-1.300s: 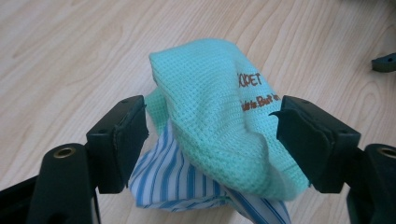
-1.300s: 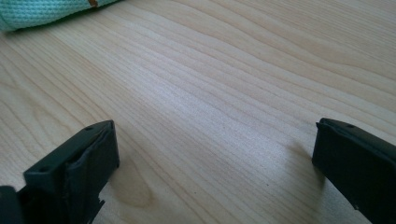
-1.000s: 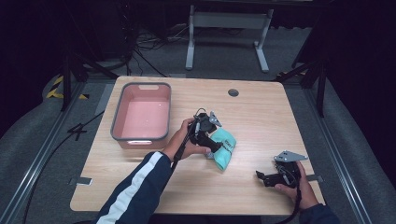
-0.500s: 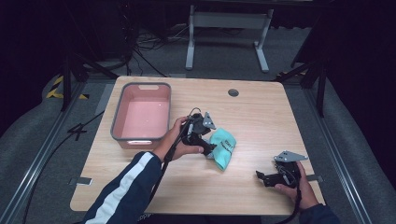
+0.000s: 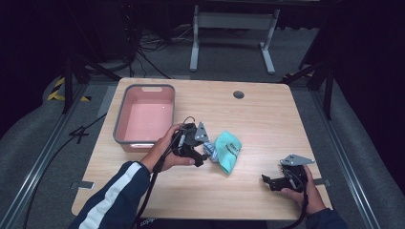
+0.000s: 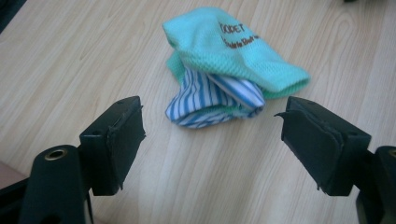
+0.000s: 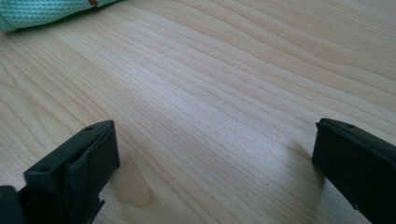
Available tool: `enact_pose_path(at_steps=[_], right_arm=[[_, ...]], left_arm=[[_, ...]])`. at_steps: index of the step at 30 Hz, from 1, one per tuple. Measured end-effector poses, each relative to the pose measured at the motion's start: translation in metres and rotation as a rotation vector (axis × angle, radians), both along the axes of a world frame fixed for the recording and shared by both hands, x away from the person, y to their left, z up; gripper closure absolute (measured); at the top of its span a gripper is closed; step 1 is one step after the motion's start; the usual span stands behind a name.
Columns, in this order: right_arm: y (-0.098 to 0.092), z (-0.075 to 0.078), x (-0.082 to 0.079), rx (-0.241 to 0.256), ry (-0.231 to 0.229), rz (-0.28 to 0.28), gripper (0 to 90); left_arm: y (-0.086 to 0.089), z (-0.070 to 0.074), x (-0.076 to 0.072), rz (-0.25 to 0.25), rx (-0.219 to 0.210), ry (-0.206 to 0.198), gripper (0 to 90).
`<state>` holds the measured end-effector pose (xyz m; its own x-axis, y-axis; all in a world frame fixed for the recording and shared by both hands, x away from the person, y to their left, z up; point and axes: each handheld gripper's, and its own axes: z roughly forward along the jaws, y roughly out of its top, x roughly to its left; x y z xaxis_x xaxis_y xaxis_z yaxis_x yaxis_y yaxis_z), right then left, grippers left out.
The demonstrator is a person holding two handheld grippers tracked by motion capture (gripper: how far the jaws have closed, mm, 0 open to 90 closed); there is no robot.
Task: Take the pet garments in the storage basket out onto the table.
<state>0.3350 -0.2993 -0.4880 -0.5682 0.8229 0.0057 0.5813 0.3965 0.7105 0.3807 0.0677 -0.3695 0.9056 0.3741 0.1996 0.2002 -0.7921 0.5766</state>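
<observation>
The broad light-wood table [image 5: 267,119] has open room right of centre and along its far side; its near edge runs just beside both hands. At its far left stands the pink rectangular plastic bin with a grey rim [image 5: 145,88], empty, its near-right corner close to the left hand.

Near the table's middle lies the crumpled turquoise mesh cloth with dark lettering [image 6: 229,46], resting partly on the smaller folded blue-and-white striped cloth [image 6: 210,100].

The left gripper [image 6: 212,140] hangs just short of that pile with its jaws spread wide, holding nothing. To grip well, I judge it should advance low over the wood until the striped fold sits between the jaws, then close on both layers.

The right gripper [image 7: 215,154], also spread and empty, rests at the near right, well apart from the cloths.
</observation>
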Motion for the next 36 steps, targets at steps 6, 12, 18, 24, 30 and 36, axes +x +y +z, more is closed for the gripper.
enact_pose_path(at_steps=[6,12,18,24,30,36], right_arm=[[0.000,0.000,0.000,0.000,0.000,0.000,0.8],[0.000,0.000,0.000,0.000,0.000,0.000,0.8],[0.000,0.000,0.000,0.000,0.000,0.000,0.8],[0.000,0.000,0.000,0.000,0.000,0.000,0.8],[0.000,0.000,0.000,0.000,0.001,0.000,0.8],[0.000,0.000,0.000,0.000,0.000,0.000,0.8]], left_arm=[[0.016,-0.004,-0.008,-0.001,0.011,-0.009,21.4],[0.032,-0.010,-0.018,-0.005,0.031,-0.014,21.6],[0.051,-0.015,-0.028,-0.002,0.046,-0.020,20.8],[0.068,-0.024,-0.038,-0.003,0.032,-0.013,20.4],[0.092,-0.039,-0.049,0.000,0.049,-0.004,20.4],[0.113,-0.051,-0.057,0.031,0.058,-0.023,20.5]])
